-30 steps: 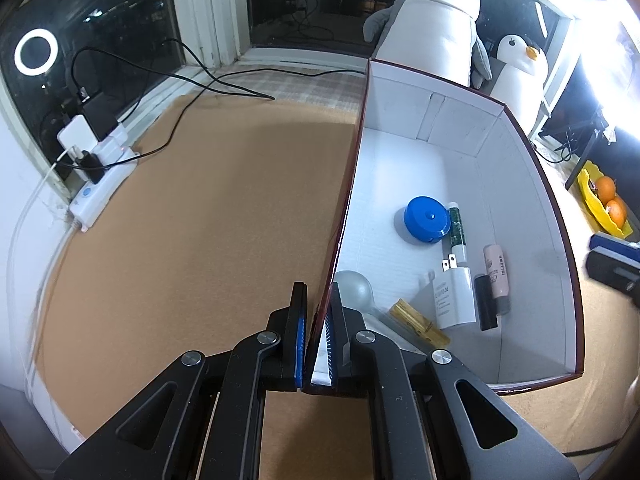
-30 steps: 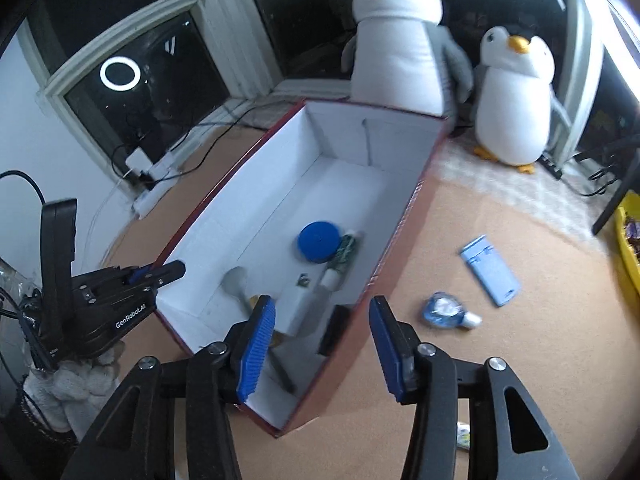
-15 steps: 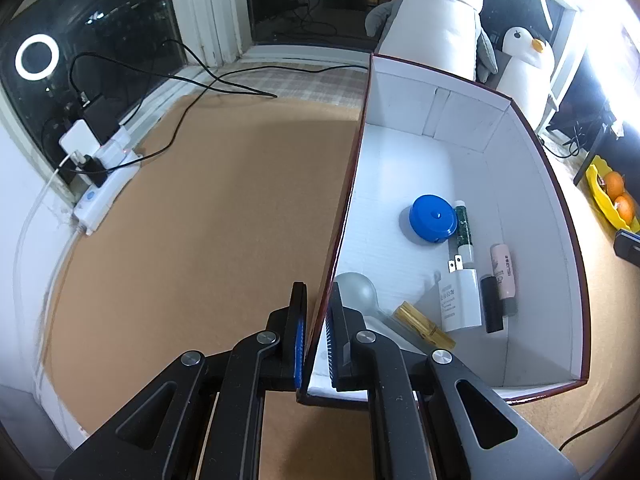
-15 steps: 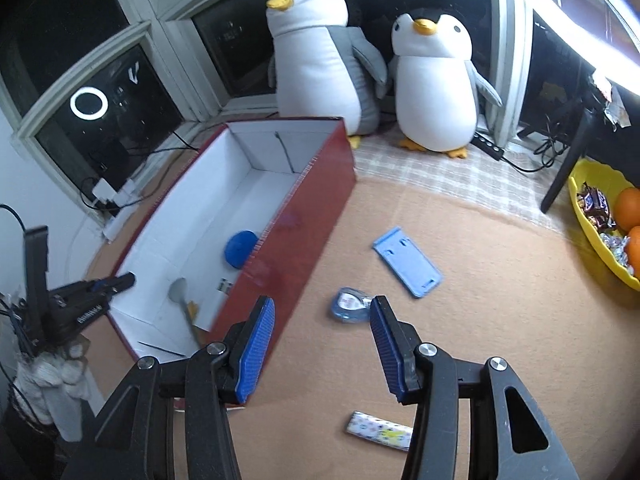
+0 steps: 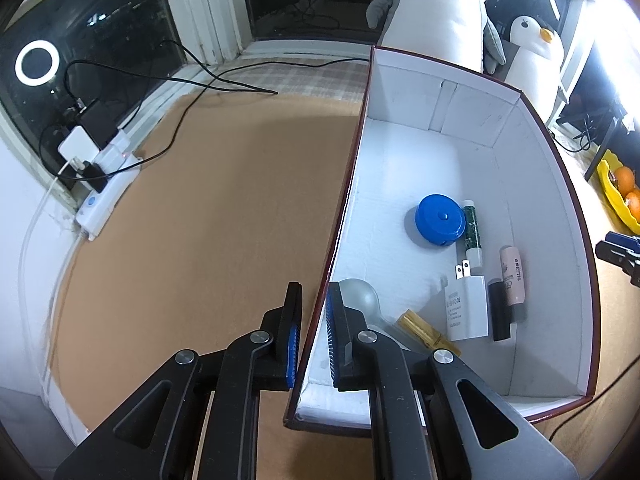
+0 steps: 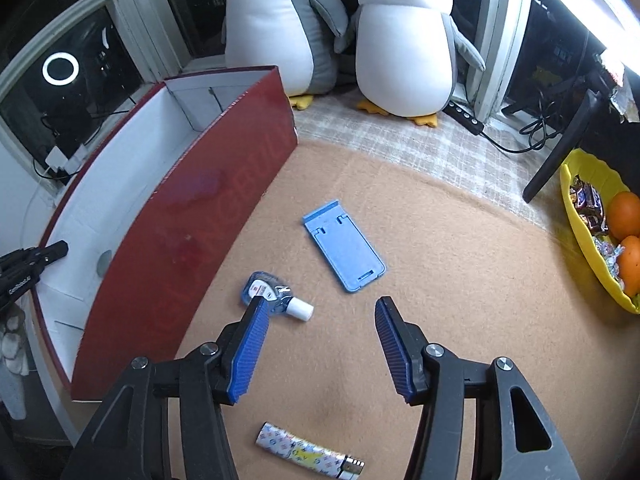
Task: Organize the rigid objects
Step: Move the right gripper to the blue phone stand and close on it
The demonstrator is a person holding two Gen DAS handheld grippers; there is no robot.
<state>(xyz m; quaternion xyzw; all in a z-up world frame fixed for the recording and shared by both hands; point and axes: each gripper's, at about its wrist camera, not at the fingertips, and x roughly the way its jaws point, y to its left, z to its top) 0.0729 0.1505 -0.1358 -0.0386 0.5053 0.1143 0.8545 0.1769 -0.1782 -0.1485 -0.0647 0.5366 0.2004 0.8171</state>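
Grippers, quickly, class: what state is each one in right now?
Left gripper: shut on the box wall.
Right gripper: open, holding nothing, jaws just widened.

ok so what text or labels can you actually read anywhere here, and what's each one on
"GenRobot.AI", in white on the black body of the left gripper, partly cut off in the right wrist view.
White charger: small grey print, too small to read.
Pink tube: a line of print, too blurred to read.
Correction tape: red and white label, unreadable.
Lighter: printed pattern, no legible words.
Red box side: faint lettering, not legible.
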